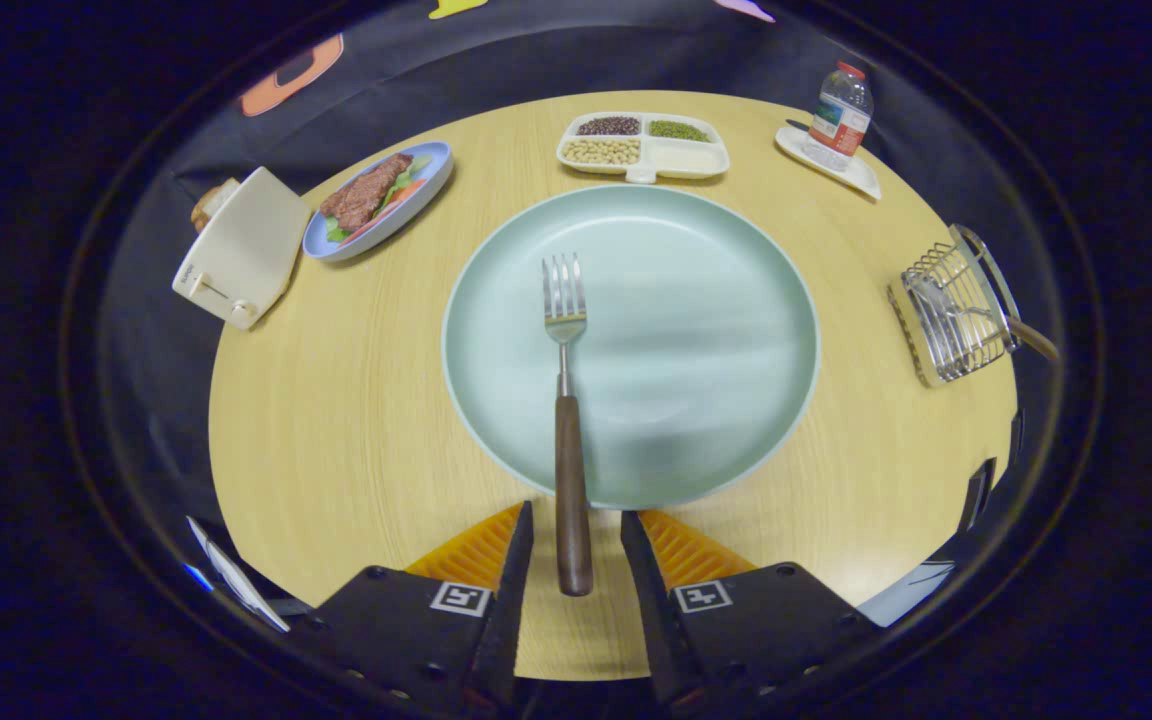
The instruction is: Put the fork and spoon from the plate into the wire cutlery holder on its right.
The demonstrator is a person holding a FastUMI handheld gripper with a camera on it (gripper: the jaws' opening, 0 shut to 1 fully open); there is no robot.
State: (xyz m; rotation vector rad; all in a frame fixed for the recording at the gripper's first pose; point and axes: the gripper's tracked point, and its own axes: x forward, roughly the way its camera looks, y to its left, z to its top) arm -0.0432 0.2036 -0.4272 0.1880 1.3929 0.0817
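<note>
A fork (565, 400) with a dark wooden handle and steel tines lies on a pale green plate (696, 330), tines pointing away from me. Its handle end hangs over the plate's near rim and sits between the fingers of my gripper (576, 535), which is open with a gap on either side of the handle. To the right of the plate stands the wire cutlery holder (951, 310), with a wooden-handled utensil (1031, 340) in it, probably the spoon.
On the round wooden table (336, 430) beyond the plate sit a divided tray of beans (642, 148), a blue dish of meat and salad (378, 198), a cream toaster (241, 250) and a water bottle (841, 115) on a white tray.
</note>
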